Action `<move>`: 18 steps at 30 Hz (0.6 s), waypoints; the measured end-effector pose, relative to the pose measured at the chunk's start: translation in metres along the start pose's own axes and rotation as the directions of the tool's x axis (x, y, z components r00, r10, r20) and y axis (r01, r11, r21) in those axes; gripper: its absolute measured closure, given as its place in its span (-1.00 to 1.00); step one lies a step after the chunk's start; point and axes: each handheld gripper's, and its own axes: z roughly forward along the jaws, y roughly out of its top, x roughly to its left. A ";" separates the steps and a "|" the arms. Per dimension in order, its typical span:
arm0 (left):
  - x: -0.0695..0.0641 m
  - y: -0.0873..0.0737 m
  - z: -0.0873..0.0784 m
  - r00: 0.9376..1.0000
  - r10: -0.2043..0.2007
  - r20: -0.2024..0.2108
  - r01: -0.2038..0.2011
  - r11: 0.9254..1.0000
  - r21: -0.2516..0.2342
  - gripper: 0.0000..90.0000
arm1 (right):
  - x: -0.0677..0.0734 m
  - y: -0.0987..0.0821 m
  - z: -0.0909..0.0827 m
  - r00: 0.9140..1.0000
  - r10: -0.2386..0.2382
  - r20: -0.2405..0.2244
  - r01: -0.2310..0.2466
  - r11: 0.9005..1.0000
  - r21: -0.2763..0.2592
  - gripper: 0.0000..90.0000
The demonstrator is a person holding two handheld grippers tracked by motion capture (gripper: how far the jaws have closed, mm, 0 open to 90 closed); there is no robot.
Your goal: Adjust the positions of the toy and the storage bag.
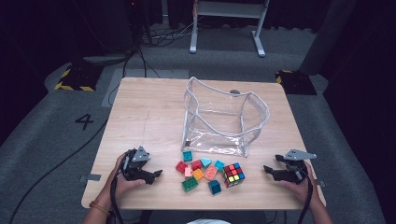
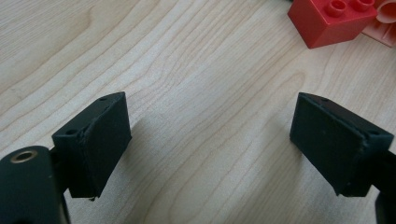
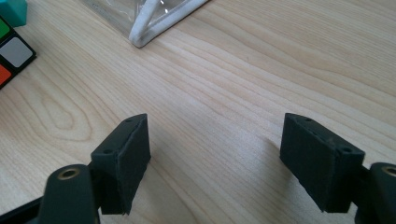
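A: High view first. What did you record?

B: The left gripper point(image 1: 157, 173) rested near the table's point(image 1: 149, 107) front left corner, the right gripper point(image 1: 267, 169) near the front right, both with jaws spread wide and empty. Between them lay the toy bricks point(image 1: 198, 171) and a colour cube point(image 1: 233, 174), just in front of a clear bag point(image 1: 224, 122) standing open. A painted "4" point(image 1: 84, 121) was readable on the floor to the left.

A: Left gripper view?

B: Jaws wide over bare wood; a red brick point(image 2: 331, 21) lay ahead at upper right, apart from the pads. No lettering legible on its studs.

A: Right gripper view?

B: Jaws wide, nothing between them. The cube's corner point(image 3: 13, 53) showed at the left edge, the bag's white-piped corner point(image 3: 154, 23) ahead. No brand visible.
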 end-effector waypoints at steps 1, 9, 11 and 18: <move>0.000 0.000 0.000 1.000 0.000 0.000 0.000 1.000 0.000 -0.73 | 0.000 0.000 0.000 1.000 0.000 0.000 0.000 1.000 0.000 -0.46; -0.001 0.001 0.001 1.000 -0.008 -0.015 0.008 1.000 -0.001 -0.73 | 0.000 0.000 0.000 1.000 0.000 0.000 0.000 1.000 0.000 -0.46; -0.001 0.001 0.001 1.000 -0.008 -0.014 0.008 1.000 0.000 -0.73 | 0.000 0.000 0.000 1.000 0.002 0.002 -0.002 1.000 0.001 -0.46; 0.000 0.004 0.002 1.000 -0.012 -0.016 0.011 1.000 -0.012 -0.60 | 0.002 0.001 0.001 1.000 0.018 0.002 -0.018 1.000 -0.004 -0.46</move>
